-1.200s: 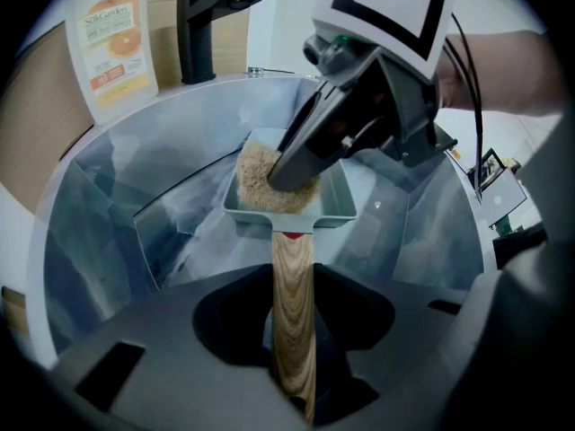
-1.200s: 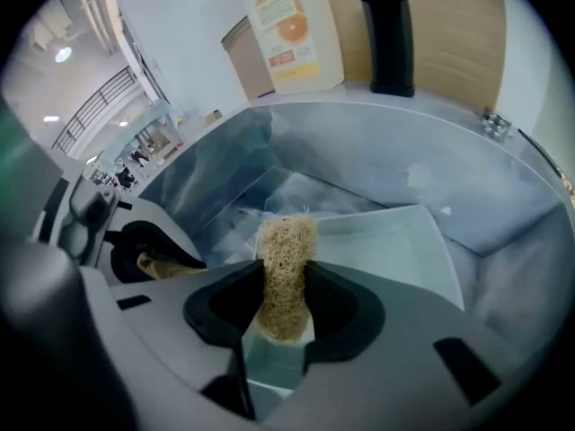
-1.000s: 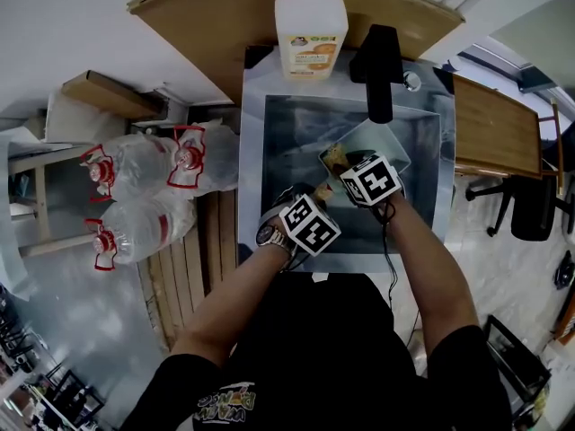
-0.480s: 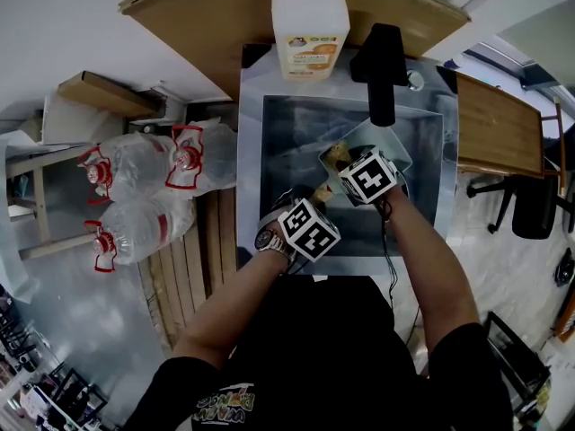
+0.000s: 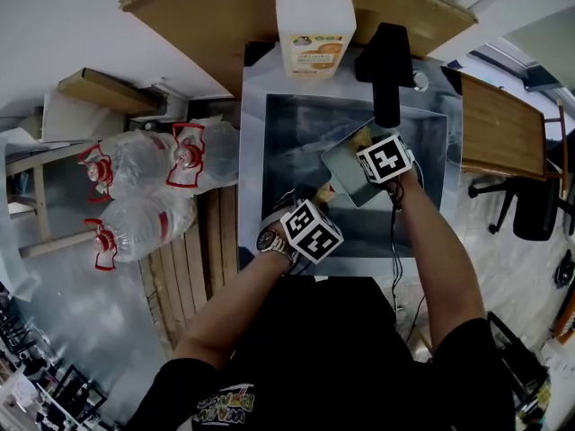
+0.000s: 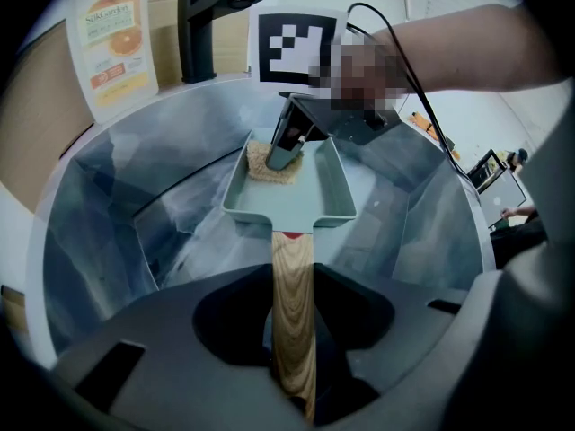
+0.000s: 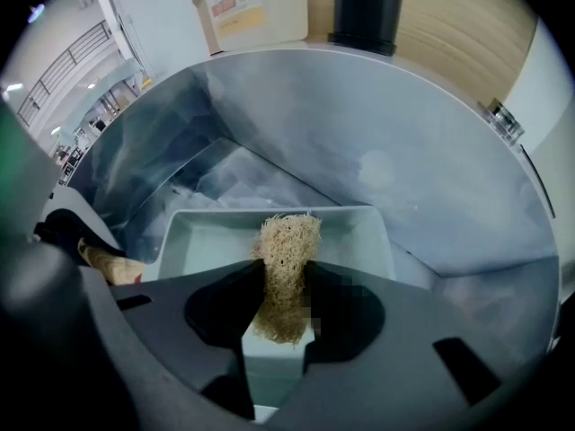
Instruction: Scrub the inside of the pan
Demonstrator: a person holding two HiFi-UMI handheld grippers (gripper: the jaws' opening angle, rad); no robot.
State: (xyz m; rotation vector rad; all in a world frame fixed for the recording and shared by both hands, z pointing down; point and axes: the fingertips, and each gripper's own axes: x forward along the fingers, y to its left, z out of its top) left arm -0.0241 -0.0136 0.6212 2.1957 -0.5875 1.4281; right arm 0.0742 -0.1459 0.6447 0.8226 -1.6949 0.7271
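A pale green square pan (image 5: 345,174) with a wooden handle (image 6: 292,303) is held over the steel sink (image 5: 269,142). My left gripper (image 5: 312,200) is shut on the handle, which runs straight out between its jaws (image 6: 293,330). My right gripper (image 5: 367,144) is shut on a tan fibrous scrubber (image 7: 286,257). The scrubber (image 6: 269,162) presses on the pan's floor near the far wall (image 7: 350,227). In the left gripper view the right gripper (image 6: 289,147) reaches down into the pan (image 6: 287,203) from above.
A black faucet (image 5: 387,70) rises behind the sink, with a soap bottle (image 5: 313,21) to its left on the wooden counter. Large water bottles (image 5: 135,182) lie on the floor at the left. A wooden table (image 5: 499,124) and a chair stand to the right.
My right gripper has pushed the scrubber away from me, toward the pan's far end and the faucet. The left gripper and the handle have stayed almost still.
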